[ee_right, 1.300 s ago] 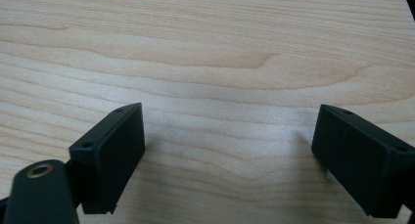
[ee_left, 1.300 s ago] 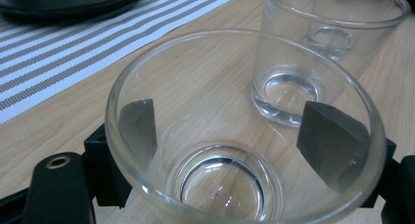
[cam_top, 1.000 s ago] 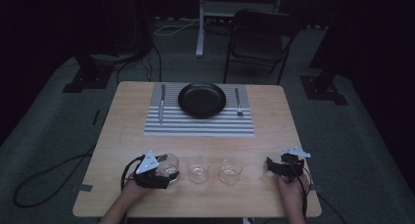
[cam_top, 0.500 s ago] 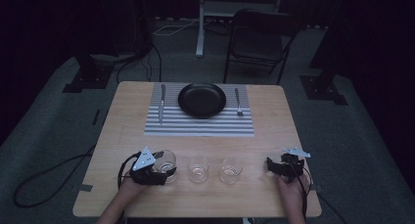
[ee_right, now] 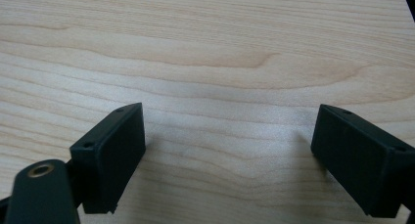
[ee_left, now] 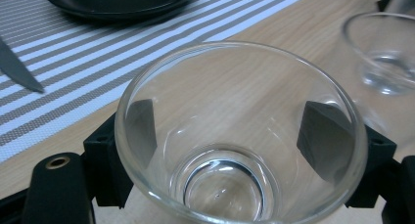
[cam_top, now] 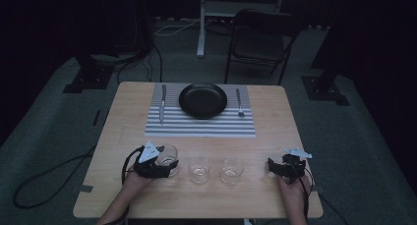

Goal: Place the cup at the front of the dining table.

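My left gripper [cam_top: 164, 162] is at the table's near left and shut on a clear empty glass [cam_top: 169, 152]. In the left gripper view the black pads [ee_left: 325, 141] press both sides of that glass [ee_left: 235, 111], seen through its wall. Two more clear glasses, a middle one [cam_top: 199, 169] and a right one [cam_top: 231, 170], stand in a row beside it. My right gripper [cam_top: 273, 166] rests near the table's front right. Its jaws stand wide apart over bare wood in the right gripper view [ee_right: 227, 155], so it is open.
A striped placemat [cam_top: 196, 126] lies at the far middle of the wooden table [cam_top: 275, 131], with a black plate [cam_top: 202, 100], a knife [cam_top: 162, 104] to its left and a fork [cam_top: 239, 102] to its right. A folding chair [cam_top: 260, 36] stands beyond the table.
The left gripper and its glass sit slightly higher in the high view than a second ago. The right hand has stayed still.
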{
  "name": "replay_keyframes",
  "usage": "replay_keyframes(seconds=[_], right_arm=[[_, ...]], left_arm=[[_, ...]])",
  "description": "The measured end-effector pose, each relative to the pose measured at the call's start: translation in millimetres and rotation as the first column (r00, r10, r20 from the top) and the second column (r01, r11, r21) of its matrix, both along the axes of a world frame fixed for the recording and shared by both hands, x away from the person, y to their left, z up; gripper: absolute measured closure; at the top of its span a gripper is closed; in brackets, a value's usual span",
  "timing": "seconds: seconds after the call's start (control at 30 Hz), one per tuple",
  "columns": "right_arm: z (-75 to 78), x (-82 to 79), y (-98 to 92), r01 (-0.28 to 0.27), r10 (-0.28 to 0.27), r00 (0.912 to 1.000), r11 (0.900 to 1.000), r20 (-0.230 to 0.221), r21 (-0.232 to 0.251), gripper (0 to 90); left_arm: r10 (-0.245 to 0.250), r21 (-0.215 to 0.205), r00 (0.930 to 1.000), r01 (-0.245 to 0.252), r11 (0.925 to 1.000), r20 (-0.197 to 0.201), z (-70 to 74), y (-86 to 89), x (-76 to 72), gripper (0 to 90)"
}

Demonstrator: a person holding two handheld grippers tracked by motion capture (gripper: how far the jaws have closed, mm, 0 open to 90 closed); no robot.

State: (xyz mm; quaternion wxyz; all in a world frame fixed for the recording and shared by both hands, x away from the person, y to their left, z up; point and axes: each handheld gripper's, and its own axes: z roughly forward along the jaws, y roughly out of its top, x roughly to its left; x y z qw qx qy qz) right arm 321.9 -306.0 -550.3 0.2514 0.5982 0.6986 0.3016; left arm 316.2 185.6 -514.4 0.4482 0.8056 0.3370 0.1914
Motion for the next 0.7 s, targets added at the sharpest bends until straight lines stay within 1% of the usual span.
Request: replay_keyframes(seconds=[0.07,0.23,0.33,0.43,0.47,0.53,0.7], right_arm=[[0.0,0.0,0.0,0.000,0.000,1.0000,1.000,0.000,0.000,12.3],[0.0,0.0,0.0,0.000,0.000,1.0000,1.000,0.000,0.000,12.3],[0.0,0.0,0.0,0.000,0.000,1.0000,1.000,0.000,0.000,12.3],[0.0,-0.1,0.0,0.000,0.000,1.0000,1.000,-0.001,0.000,12.3],[0.0,-0.1,0.0,0.000,0.000,1.0000,1.000,-0.001,0.000,12.3],[0.1,-0.1,0.0,0.000,0.000,1.0000,1.000,-0.001,0.000,12.3],[0.0,-0.1,0.0,0.000,0.000,1.0000,1.000,0.000,0.000,12.4]], left_arm=[[0.003,-0.003,1.0000,-0.003,1.0000,-0.007,-0.2,-1.6,3.4,20.0],[0.012,0.006,0.9998,-0.012,0.9999,-0.013,3.0,-6.1,12.9,20.0],[0.018,-0.009,0.9997,-0.018,0.9998,-0.016,6.6,-6.2,19.6,20.0],[0.024,-0.013,0.9997,-0.024,0.9996,-0.011,9.9,-6.4,25.9,20.0],[0.024,-0.013,0.9997,-0.024,0.9996,-0.011,9.9,-6.4,25.9,20.0],[0.036,-0.013,0.9993,-0.036,0.9993,-0.011,13.0,-6.5,32.7,20.0],[0.062,0.002,0.9981,-0.062,0.9980,0.000,17.5,-8.9,43.9,20.0]])
